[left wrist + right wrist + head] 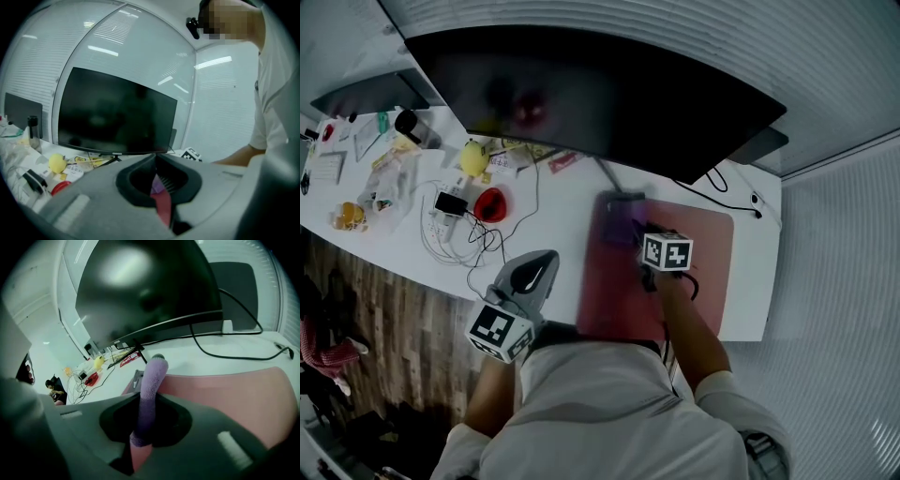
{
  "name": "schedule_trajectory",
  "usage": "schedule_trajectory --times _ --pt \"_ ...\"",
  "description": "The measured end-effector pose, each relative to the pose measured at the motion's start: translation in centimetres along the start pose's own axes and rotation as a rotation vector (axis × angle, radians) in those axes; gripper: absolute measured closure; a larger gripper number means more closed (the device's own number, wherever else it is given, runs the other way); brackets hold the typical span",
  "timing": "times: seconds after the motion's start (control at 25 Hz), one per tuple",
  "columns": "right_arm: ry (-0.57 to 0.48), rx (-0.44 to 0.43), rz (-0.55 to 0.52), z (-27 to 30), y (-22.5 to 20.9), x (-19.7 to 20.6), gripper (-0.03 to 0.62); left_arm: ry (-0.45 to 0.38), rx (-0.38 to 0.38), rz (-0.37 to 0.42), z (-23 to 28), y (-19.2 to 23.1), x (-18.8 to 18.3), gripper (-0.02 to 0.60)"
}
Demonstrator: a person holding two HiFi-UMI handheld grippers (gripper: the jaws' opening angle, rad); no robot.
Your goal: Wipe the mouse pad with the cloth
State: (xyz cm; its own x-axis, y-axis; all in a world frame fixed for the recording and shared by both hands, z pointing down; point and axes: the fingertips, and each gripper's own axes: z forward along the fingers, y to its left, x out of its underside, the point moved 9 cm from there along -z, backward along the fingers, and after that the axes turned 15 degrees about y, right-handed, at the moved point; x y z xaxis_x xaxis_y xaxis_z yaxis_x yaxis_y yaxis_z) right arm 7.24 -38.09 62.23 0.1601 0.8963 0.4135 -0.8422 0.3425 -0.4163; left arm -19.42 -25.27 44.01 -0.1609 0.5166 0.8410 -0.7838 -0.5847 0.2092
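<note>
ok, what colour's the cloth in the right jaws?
Light purple cloth; it shows best in the right gripper view.

Left gripper (539, 265) near torso, fingers together; right gripper (633, 234) extended forward, fingers pinching cloth (151, 394)

The mouse pad (709, 251) is lying flat on the white desk, a large pink sheet with rounded corners stretching from below the monitor to the desk's near edge. Its surface is showing plain and smooth. The cloth (152, 380) is purple and soft-textured, bunched into a narrow roll. It is being pinched between the closed jaws of the right gripper (142, 401) and is sticking out forward past them, arching up and over. In the head view it is sitting over the pad's far left part, blurred.
</note>
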Motion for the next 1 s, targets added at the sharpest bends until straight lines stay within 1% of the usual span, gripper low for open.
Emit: schedule_trajectory --times 0.2,0.44,0.56,0.8,1.0 --pt "-0.019 0.06 0.053 -4.0 -5.0 1.9 0.545 -0.001 0.015 0.02 1.8 -4.4 -0.7 0.58" --pt "-0.042 0.178 0.11 -8.8 -12.6 4.5 0.545 -0.017 0.016 0.036 4.3 -9.7 -1.6 0.58" --pt "-0.051 0.217 0.148 -11.0 -16.4 5.7 0.545 -0.03 0.007 0.043 5.4 -12.0 -2.2 0.58" --pt "-0.068 0.273 0.207 -15.0 -23.0 8.1 0.545 -0.032 -0.001 0.048 8.0 -16.1 -2.1 0.58" --pt "-0.114 0.358 0.27 -18.6 -27.4 10.4 0.545 -0.014 0.018 0.065 9.7 -18.4 -2.2 0.58"
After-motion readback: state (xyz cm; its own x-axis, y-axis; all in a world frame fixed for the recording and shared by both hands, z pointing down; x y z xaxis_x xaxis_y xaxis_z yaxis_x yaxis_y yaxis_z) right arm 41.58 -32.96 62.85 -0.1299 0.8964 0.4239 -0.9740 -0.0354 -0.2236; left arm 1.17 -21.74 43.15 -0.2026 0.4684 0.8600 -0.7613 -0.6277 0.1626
